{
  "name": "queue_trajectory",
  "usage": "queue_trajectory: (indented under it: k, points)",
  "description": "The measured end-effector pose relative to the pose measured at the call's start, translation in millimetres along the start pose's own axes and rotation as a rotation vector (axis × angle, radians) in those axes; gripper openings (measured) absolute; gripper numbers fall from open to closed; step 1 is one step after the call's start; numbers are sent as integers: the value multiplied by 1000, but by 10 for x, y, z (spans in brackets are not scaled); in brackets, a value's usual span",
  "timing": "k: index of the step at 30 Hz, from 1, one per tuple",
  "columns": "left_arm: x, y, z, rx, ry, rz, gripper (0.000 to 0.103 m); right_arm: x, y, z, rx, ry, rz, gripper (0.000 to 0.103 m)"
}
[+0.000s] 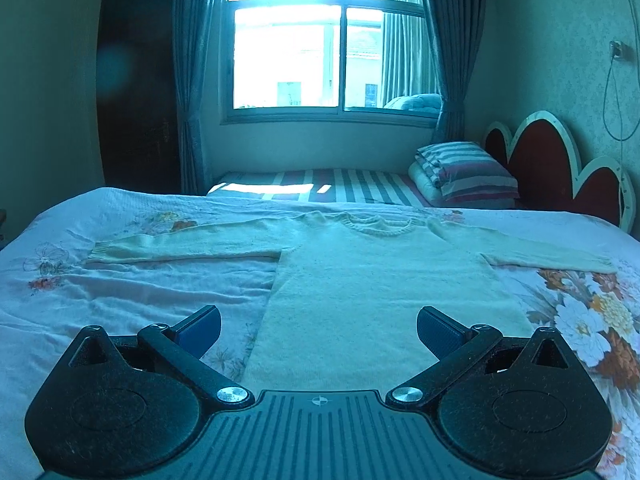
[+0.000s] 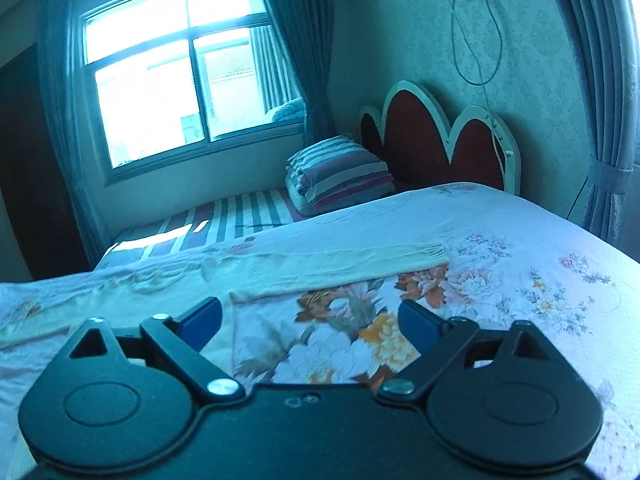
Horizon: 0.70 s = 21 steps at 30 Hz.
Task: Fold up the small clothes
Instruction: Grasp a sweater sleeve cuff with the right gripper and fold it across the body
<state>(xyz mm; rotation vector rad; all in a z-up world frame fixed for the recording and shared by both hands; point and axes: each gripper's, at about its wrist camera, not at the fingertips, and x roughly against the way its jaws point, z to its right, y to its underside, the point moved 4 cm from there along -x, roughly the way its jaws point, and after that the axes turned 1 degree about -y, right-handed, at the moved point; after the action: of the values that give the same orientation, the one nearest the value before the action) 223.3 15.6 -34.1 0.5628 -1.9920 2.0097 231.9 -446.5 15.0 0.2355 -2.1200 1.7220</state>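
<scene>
Both grippers, left gripper (image 1: 319, 330) and right gripper (image 2: 310, 320), gape empty; cream sweater (image 1: 372, 280) lies flat on the bed (image 1: 120, 304), folding not begun.

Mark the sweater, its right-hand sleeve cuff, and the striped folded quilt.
sweater (image 1: 360, 280): left wrist view, on the middle of the body panel.
sleeve cuff (image 2: 434, 254): right wrist view, on the ribbed end.
striped folded quilt (image 2: 340, 174): right wrist view, on its top face.

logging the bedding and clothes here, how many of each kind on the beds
sweater: 1
floral bedspread: 1
striped sheet: 1
folded striped quilt: 1
total: 4
</scene>
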Motion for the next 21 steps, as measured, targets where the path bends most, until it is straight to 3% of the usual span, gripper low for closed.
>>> queue_trajectory:
  k: [1, 2, 3, 4, 7, 11, 16, 21]
  points:
    - [-141, -21, 12, 5, -15, -6, 103, -233, -58, 150, -31, 14, -12, 41]
    - [-276, -43, 23, 9, -28, -13, 103, -452, -99, 289, -70, 24, -31, 36]
    - [-410, -68, 32, 13, -43, -20, 103, -680, -138, 454, -113, 33, -38, 44]
    - [-551, -96, 39, 17, -60, -26, 103, -875, -161, 599, -148, 47, -39, 44]
    - [-933, -183, 42, 35, -119, -60, 103, -1595, -142, 1147, -290, 93, -88, 43]
    - [-1304, -272, 37, 55, -180, -94, 103, -2249, 12, 1702, -446, 122, -116, 42]
    - [-1606, -294, 73, 67, -208, -126, 103, -2750, 192, 2117, -600, 94, -119, 34]
    - [-1810, -269, 139, 82, -215, -172, 103, -2934, 198, 2160, -626, 53, -77, 33]
